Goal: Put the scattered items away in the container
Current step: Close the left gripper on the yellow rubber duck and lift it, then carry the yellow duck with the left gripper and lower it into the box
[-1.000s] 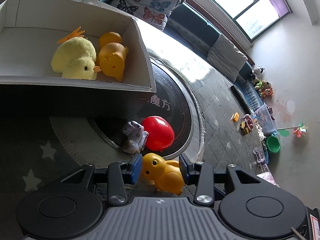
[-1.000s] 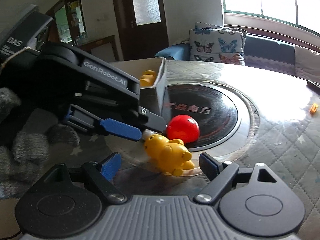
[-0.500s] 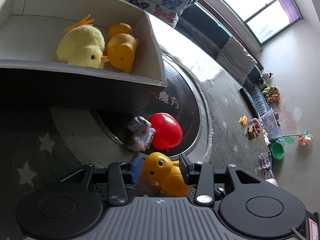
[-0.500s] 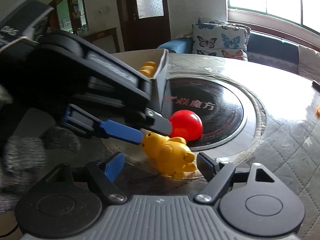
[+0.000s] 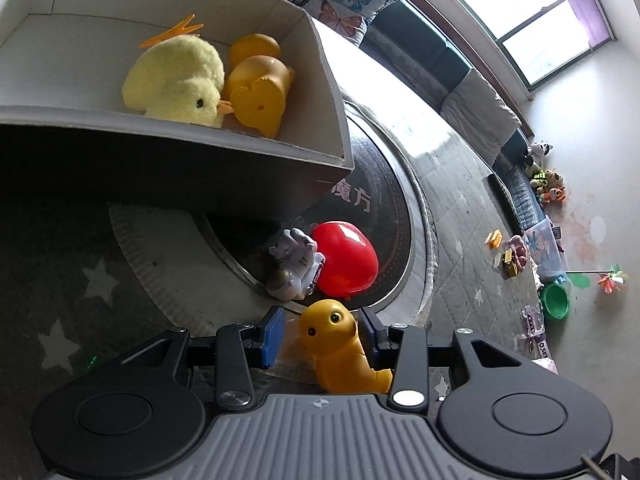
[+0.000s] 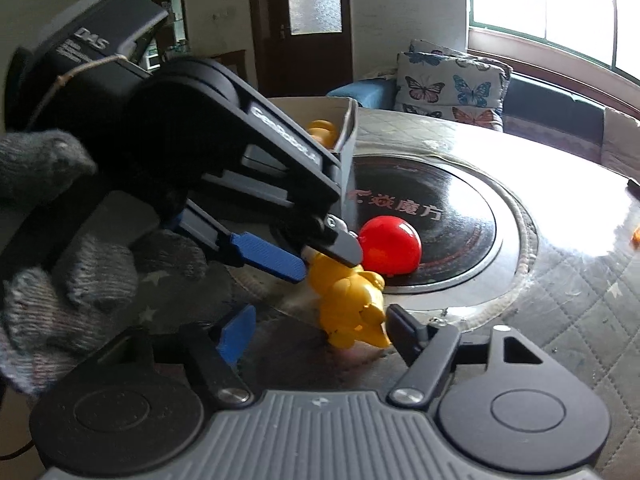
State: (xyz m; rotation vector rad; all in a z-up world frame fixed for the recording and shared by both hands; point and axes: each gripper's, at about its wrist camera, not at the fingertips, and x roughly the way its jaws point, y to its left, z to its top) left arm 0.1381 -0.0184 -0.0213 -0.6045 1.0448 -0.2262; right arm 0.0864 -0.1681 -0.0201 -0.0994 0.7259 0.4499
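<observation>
A yellow toy duck (image 5: 340, 344) sits between the blue pads of my left gripper (image 5: 322, 334), which is shut on its head; the same duck (image 6: 352, 300) shows in the right wrist view, lifted slightly off the table. My right gripper (image 6: 316, 330) is open and empty, just below the duck. A red ball (image 5: 346, 258) and a small grey figure (image 5: 294, 262) lie just beyond on the table. The white cardboard box (image 5: 312, 64) holds a fluffy yellow chick (image 5: 176, 80) and an orange duck (image 5: 256, 96).
The round table has a dark glass centre disc (image 6: 432, 216) with a metal ring. A sofa with butterfly cushions (image 6: 452, 84) stands behind. Toys and a green bucket (image 5: 554, 300) lie on the floor at the right.
My left gripper has lifted the yellow duck and tilted up toward the box. The right gripper has stayed open near it.
</observation>
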